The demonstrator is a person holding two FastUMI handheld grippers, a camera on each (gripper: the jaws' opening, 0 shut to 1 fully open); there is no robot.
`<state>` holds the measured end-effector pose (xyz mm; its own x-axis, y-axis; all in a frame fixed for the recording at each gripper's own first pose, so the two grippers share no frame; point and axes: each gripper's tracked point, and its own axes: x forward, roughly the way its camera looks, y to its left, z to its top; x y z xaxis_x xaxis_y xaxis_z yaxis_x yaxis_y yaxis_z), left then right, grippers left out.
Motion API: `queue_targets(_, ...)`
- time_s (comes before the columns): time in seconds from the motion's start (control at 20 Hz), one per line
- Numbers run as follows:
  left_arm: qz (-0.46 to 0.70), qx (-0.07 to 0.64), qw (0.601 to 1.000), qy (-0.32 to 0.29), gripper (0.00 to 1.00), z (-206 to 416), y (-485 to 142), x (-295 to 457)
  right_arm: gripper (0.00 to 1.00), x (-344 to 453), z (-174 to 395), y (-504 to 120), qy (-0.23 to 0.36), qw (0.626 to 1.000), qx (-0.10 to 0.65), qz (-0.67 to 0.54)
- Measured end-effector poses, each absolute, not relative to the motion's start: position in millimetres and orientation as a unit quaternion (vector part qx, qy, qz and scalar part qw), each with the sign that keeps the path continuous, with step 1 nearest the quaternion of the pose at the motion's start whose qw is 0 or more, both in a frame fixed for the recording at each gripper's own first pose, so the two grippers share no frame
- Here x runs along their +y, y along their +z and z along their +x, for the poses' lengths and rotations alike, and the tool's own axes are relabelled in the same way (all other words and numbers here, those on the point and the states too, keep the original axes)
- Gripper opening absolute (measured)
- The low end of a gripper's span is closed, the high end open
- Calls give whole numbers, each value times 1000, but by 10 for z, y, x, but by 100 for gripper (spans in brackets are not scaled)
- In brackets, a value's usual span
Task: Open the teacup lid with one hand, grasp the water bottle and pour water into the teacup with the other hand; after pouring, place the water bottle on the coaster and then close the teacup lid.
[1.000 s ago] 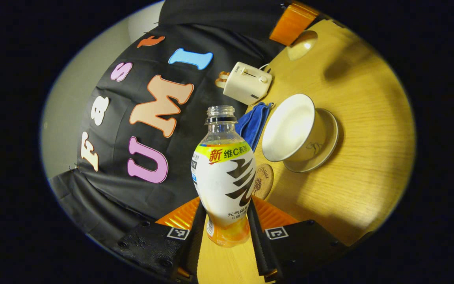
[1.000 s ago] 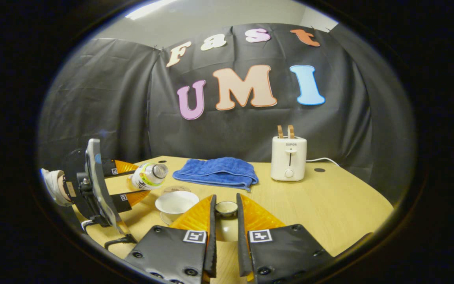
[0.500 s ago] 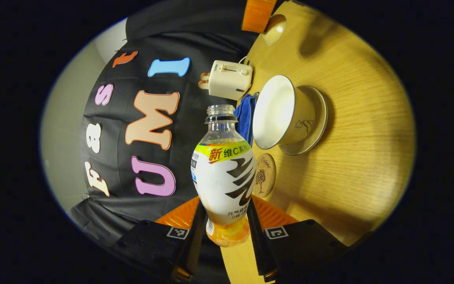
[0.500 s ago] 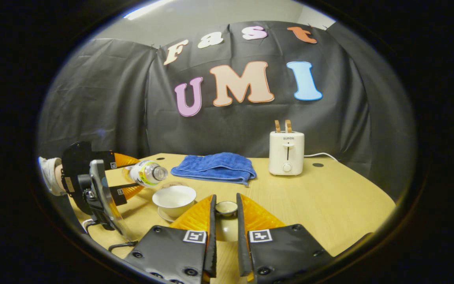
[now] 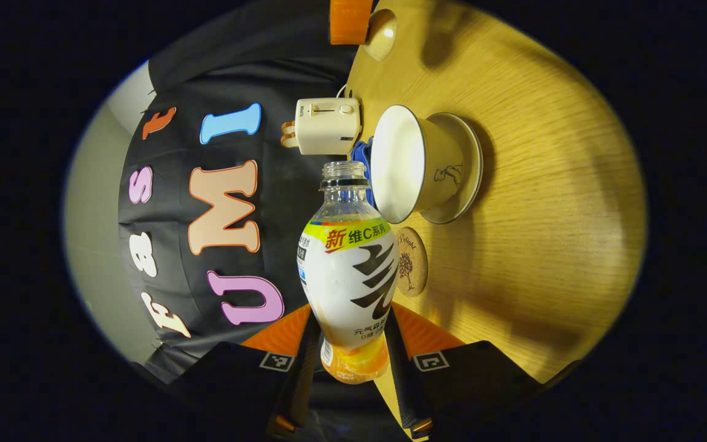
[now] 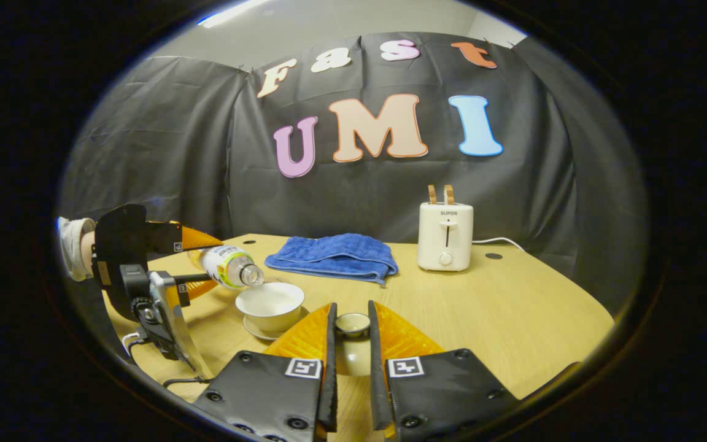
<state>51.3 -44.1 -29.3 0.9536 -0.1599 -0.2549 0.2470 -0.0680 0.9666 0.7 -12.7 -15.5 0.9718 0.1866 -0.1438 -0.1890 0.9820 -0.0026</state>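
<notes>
Black tongs point(image 6: 351, 368) housings, screws, square coded tags, ribbed orange wedges; far hand point(image 6: 74, 248) in white cuff.

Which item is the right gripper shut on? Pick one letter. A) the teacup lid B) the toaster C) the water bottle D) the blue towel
A: in the right gripper view, the right gripper has both fingers pressed on the teacup lid, while the left gripper holds the water bottle.
</notes>
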Motion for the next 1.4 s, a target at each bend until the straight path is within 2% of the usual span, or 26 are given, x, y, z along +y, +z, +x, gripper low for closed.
queue_targets(0.5, 776, 46, 611, -151, 55, 523, -198, -337, 25, -147, -18, -195, 99, 992, 75, -6)
queue_targets(1.4, 850, 41, 507, -135, 55, 634, 116, -309, 24, -115, -33, -199, 104, 992, 74, -13)
